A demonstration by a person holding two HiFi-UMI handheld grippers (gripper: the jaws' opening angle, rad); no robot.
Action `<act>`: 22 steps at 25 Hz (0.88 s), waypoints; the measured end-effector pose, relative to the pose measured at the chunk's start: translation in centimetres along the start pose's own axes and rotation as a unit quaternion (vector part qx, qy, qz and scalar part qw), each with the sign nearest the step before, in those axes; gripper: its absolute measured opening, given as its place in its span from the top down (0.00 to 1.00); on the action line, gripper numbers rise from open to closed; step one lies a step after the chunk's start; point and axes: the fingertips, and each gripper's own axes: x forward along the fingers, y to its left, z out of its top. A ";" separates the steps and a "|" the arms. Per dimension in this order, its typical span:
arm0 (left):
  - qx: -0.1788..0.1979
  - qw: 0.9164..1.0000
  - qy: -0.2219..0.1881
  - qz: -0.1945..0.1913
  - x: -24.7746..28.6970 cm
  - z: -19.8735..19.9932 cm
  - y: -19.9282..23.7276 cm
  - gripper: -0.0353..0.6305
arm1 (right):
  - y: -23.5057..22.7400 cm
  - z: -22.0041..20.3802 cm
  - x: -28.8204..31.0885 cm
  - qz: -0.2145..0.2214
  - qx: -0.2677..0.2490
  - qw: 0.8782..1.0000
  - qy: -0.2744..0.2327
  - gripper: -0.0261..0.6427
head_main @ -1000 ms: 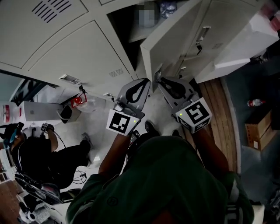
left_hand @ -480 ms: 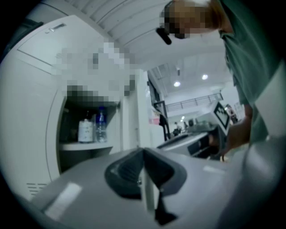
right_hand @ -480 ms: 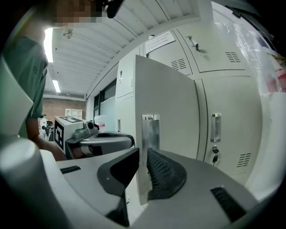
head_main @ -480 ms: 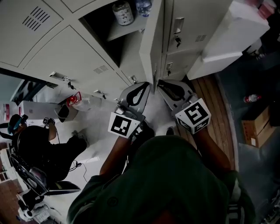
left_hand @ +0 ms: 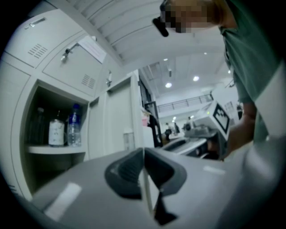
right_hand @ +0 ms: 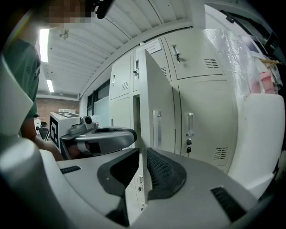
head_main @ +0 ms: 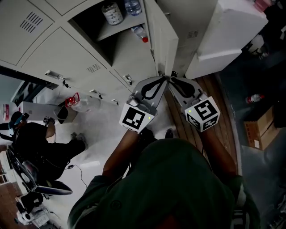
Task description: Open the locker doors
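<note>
The left gripper (head_main: 161, 81) and the right gripper (head_main: 173, 82) are both pinching the open locker door (head_main: 161, 38), its upright edge standing between their jaws, equally near.

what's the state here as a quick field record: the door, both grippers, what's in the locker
door: pale grey metal locker door, swung open
left: left gripper, jaws closed on the door's thin edge
right: right gripper, jaws closed on the same edge, right beside the left
compartment: open locker compartment with a white shelf
contents: clear labelled jar and clear water bottle with blue cap upright on the shelf; small red-capped bottle lying by them
neighbours: grey vented locker doors at left, shut
</note>
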 end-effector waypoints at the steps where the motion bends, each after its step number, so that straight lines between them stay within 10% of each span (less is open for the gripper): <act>1: 0.002 1.000 -0.002 0.000 0.3 0.2 -0.3 0.95 | -0.5 -0.1 -0.4 -0.002 0.001 1.000 -0.001 0.88; 22: -0.018 0.987 0.072 0.143 -9.8 -4.4 4.1 0.95 | 3.7 -2.3 2.7 0.090 0.012 0.996 -0.006 0.91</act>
